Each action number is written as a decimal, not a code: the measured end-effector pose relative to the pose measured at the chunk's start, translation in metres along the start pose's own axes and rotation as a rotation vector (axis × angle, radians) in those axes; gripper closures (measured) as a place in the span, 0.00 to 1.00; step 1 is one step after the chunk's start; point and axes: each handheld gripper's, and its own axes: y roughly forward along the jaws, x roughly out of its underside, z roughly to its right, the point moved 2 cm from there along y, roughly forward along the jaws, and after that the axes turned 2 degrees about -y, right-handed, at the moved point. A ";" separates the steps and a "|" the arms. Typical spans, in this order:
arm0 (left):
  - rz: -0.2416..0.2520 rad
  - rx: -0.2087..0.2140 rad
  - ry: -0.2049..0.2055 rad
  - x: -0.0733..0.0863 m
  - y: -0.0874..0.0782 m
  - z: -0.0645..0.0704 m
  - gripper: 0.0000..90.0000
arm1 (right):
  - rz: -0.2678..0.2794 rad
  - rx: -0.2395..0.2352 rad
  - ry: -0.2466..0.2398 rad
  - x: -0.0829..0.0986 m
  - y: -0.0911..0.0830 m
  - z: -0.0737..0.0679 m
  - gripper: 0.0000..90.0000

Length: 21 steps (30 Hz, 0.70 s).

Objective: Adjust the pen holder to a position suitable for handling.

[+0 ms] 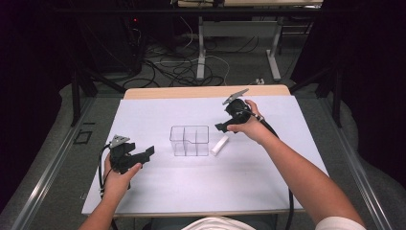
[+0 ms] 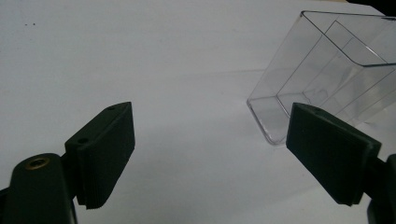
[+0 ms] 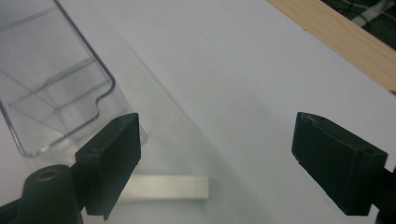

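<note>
Both grippers, left (image 1: pixel 147 154) and right (image 1: pixel 221 127), hang wide open, holding nothing. Descending, the right gripper could nudge the small white rectangular block (image 3: pixel 163 187) against the clear plastic divided box (image 1: pixel 190 140) just left of it.

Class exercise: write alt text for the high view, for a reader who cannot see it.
A person holds two open grippers over a white-covered table: the right gripper hovers above a small white block beside a clear compartment box, and the left gripper waits nearer the person.

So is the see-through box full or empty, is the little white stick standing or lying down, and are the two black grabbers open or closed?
Clear plastic compartment box: upright, empty.
Small white rectangular stick: lying flat on the table beside the box.
Left gripper: open, holding nothing.
Right gripper: open, above the stick.
</note>
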 end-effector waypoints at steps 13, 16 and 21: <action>-0.004 -0.002 0.005 0.000 -0.001 0.000 0.17 | -0.131 -0.068 -0.618 -0.005 -0.002 -0.019 0.40; -0.006 -0.001 0.003 0.000 -0.001 0.000 0.17 | -0.151 -0.064 -0.781 -0.006 -0.001 -0.024 0.41; -0.006 -0.001 0.001 0.000 -0.001 0.000 0.17 | -0.158 -0.071 -0.976 -0.002 0.005 -0.032 0.42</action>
